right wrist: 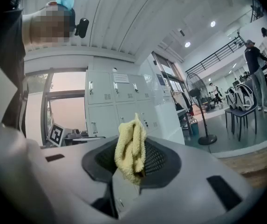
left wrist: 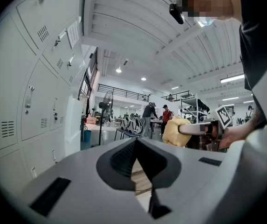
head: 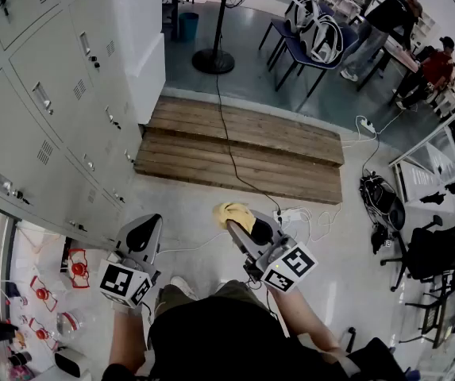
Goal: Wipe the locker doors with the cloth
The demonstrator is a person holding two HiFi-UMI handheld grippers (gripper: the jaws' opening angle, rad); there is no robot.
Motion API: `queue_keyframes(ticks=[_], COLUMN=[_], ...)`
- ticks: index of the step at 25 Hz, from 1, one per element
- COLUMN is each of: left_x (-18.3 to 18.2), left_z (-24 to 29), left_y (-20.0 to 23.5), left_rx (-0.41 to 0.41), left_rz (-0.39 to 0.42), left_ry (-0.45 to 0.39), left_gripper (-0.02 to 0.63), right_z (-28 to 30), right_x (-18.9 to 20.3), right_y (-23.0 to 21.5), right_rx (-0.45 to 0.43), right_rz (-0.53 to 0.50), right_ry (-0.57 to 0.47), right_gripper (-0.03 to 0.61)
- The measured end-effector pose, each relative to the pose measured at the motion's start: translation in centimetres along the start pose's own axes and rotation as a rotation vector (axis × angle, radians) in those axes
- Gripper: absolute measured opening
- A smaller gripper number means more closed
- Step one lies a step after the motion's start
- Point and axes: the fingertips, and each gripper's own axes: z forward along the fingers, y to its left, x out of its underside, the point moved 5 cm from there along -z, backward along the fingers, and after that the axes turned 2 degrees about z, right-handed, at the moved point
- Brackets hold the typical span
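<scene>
Grey metal lockers (head: 44, 109) stand along the left; they also fill the left side of the left gripper view (left wrist: 35, 106) and sit mid-distance in the right gripper view (right wrist: 119, 101). My right gripper (head: 239, 217) is shut on a bunched yellow cloth (head: 232, 211), held over the floor, well clear of the locker doors. The cloth (right wrist: 131, 150) sticks up from between the jaws of that gripper (right wrist: 133, 169). My left gripper (head: 146, 225) is shut with nothing in it (left wrist: 135, 167), nearer the lockers. From it I see the cloth (left wrist: 175, 130) off to the right.
A low wooden platform (head: 243, 149) lies ahead, with a black cable running across it to a fan stand (head: 214, 60). A power strip (head: 291, 213) and white cords lie by the right gripper. Red-and-white items (head: 76, 272) litter the floor at lower left. Chairs with backpacks (head: 314, 38) and people are far right.
</scene>
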Motion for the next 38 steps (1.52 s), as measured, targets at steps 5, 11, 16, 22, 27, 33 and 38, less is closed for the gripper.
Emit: queue_keyframes(ticks=[5,11,16,22,27,33,38], left_x=[0.6,1.3,2.4,4.2,3.2,2.3,1.7], left_z=[-0.8,-1.1,0.2,4.9,11.3,19.7,24.3], left_y=[3.4,8.1,11.3,15.6,19.2,22.8,24.9], left_rx=[0.031,0.015,-0.015,-0.070,-0.148,-0.236,-0.322], left_rz=[0.038,0.032,0.007,-0.004,-0.010,-0.003,-0.004], left_ry=[0.006,0.011,0.031,0.066,0.101,0.126,0.155], left_gripper=[0.008,0.009,0.009,0.009,0.009,0.009,0.009], right_z=[4.2,9.0,12.6,18.2,23.3,28.3,31.8], right_x=[1.3,2.1,2.4,2.1,0.2,-1.8,-2.4], right_y=[0.5,0.4,-1.6,-8.4,-15.5,-23.9,-29.2], right_rx=[0.006,0.001,-0.010,-0.041,-0.110,-0.189,-0.245], right_rz=[0.010,0.000,0.035,0.062,0.106,0.129,0.166], right_ry=[0.014,0.043,0.048,0.066,0.079,0.106,0.135], right_gripper=[0.107,0.109,0.110,0.110,0.110,0.110,0.110])
